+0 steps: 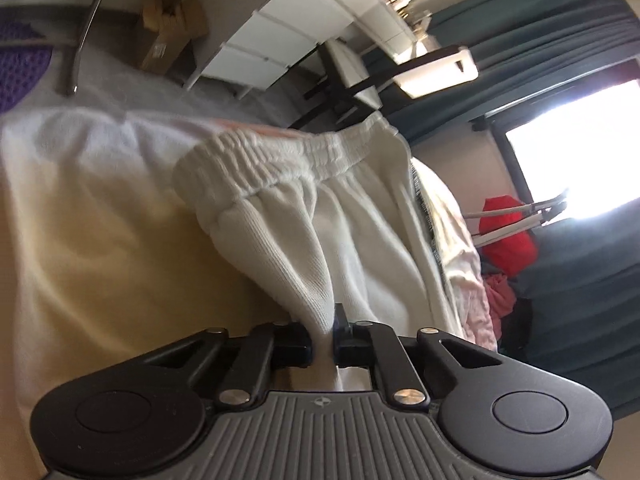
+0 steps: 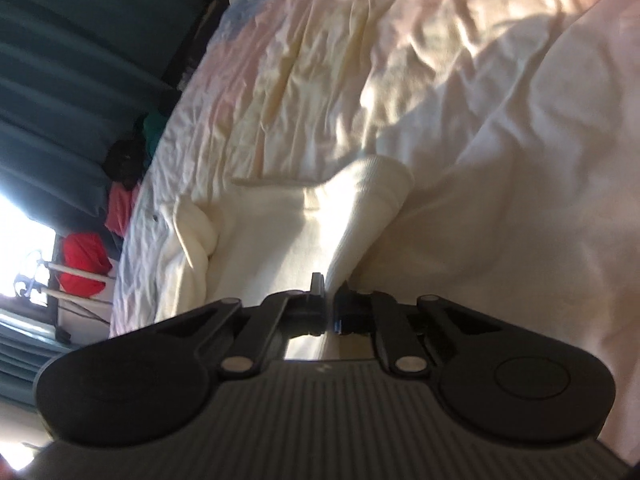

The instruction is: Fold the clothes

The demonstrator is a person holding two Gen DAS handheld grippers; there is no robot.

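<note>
Left wrist view: my left gripper (image 1: 323, 340) pinches a fold of the white trousers (image 1: 320, 216), whose elastic waistband (image 1: 280, 160) is lifted clear of the bed (image 1: 80, 208).

Right wrist view: my right gripper (image 2: 329, 312) clamps another part of the same cream cloth (image 2: 280, 232), which trails onto the rumpled bed sheet (image 2: 480, 100).

I judge the garment mid-handling, with no finished fold showing.

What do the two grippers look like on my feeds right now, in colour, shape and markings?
The left gripper and the right gripper look alike: matte black linkage arms with silver pivot pins, a round black disc at each side, and a grey ribbed base plate bearing a small round emblem at its top centre. No cables, hands or sleeves show in either view.
</note>
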